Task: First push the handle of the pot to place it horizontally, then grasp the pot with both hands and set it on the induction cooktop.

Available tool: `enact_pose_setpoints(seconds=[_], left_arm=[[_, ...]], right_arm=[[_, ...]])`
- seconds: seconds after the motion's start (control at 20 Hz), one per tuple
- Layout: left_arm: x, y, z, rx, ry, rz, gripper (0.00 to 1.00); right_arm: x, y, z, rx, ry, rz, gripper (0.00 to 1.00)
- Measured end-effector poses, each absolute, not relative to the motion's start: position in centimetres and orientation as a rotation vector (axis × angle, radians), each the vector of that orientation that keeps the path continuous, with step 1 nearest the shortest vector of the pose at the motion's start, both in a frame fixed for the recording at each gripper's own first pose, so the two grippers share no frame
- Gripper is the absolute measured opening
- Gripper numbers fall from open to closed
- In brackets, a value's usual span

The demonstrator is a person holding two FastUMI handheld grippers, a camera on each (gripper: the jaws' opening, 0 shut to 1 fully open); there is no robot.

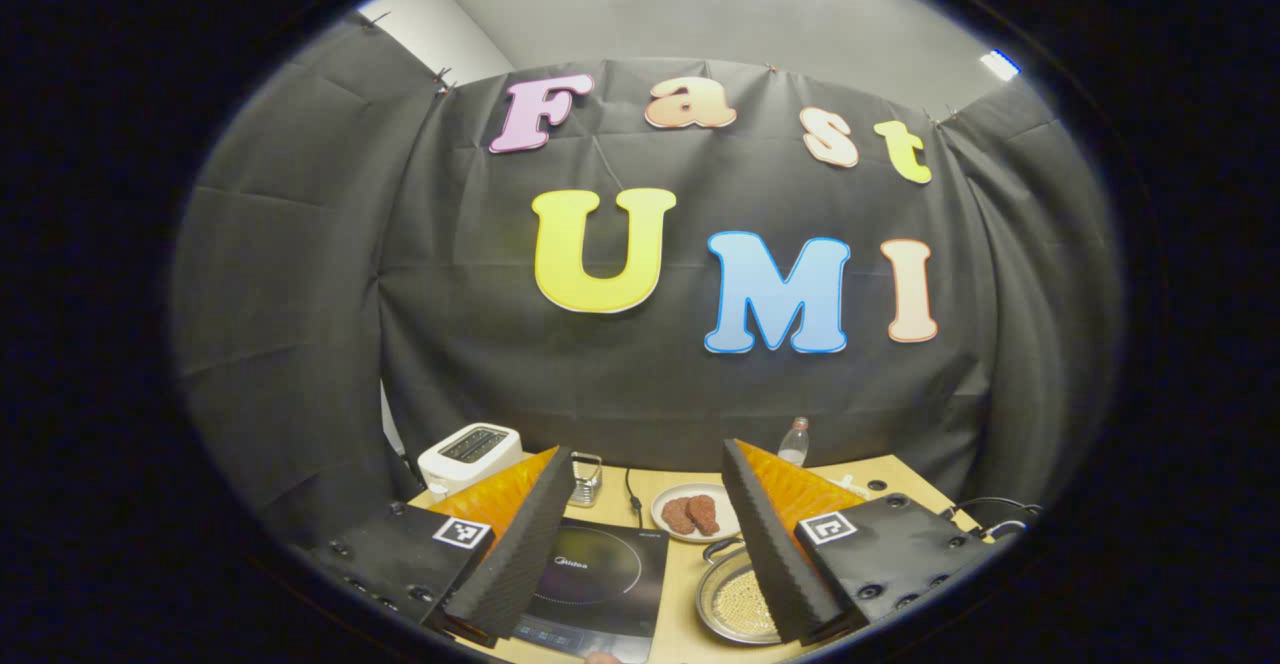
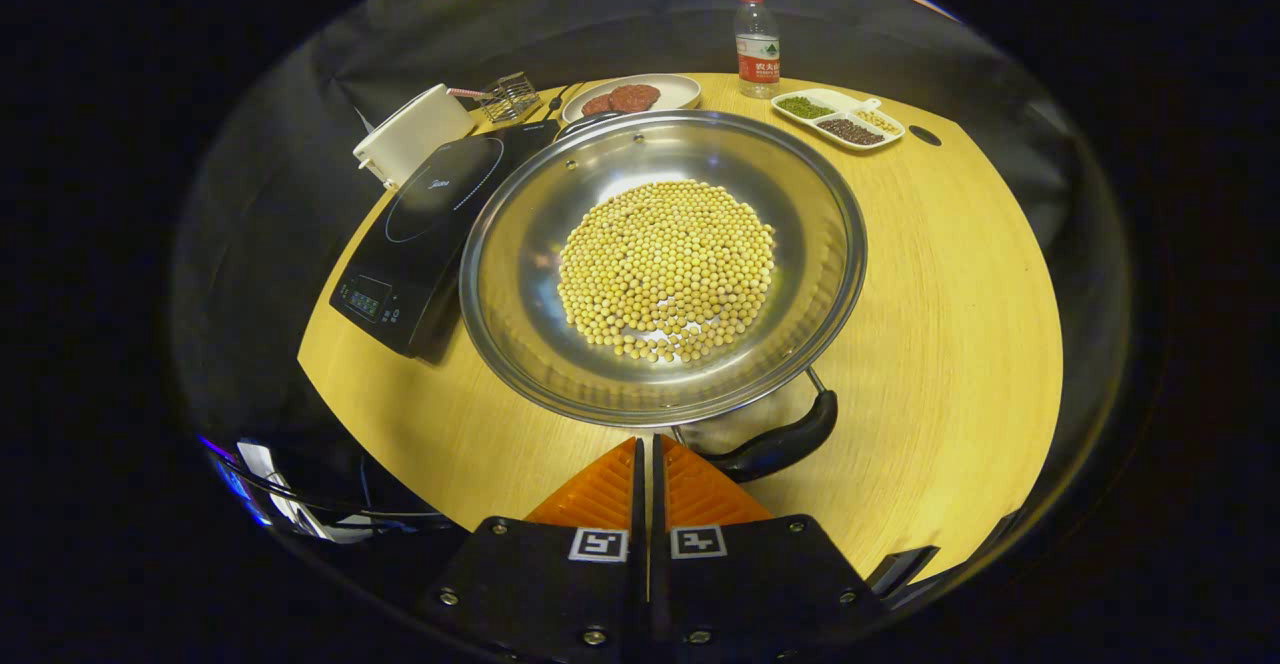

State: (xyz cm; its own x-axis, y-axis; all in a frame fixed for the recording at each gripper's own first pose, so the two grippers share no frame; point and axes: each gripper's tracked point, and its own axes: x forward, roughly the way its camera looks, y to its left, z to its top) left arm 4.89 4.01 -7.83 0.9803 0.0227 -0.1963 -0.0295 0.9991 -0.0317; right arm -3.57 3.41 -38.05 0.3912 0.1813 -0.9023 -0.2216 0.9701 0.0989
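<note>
So the pot (image 2: 662, 269) (full of beans) sits on the desk (image 2: 940, 274) just right of the induction cooktop (image 2: 425, 229). Right claw (image 2: 650, 459) is clenched by its handle (image 2: 775, 444), left claw (image 1: 640, 534) released.

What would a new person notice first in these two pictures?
In the right gripper view, the wide steel pot full of pale beans takes the middle of the wooden table, its dark handle near the right gripper, whose fingers are closed together. The black induction cooktop lies just left of the pot. In the left gripper view, the left gripper is held open above the cooktop.
</note>
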Motion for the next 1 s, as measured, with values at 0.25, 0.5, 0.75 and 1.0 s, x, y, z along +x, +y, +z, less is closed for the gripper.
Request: enact_pose_setpoints(seconds=[0.25, 0.5, 0.75, 1.0], left_arm=[[5.7, 2.7, -8.6, -0.031, 0.213, -0.008, 0.94], [6.0, 1.5, -8.8, -0.02, 0.22, -0.038, 0.94], [6.3, 0.9, -9.0, -0.001, 0.23, -0.052, 0.96], [6.2, 0.7, -9.6, 0.015, 0.245, -0.052, 0.94]], right_arm=[[-2.5, 0.1, -38.5, -0.118, 1.118, 0.192, 0.01], [-1.3, -2.5, -38.7, -0.124, 1.113, 0.145, 0.02], [1.1, -5.6, -38.7, -0.141, 1.09, 0.085, 0.01], [4.1, -8.6, -38.8, -0.166, 1.059, 0.03, 0.02]])
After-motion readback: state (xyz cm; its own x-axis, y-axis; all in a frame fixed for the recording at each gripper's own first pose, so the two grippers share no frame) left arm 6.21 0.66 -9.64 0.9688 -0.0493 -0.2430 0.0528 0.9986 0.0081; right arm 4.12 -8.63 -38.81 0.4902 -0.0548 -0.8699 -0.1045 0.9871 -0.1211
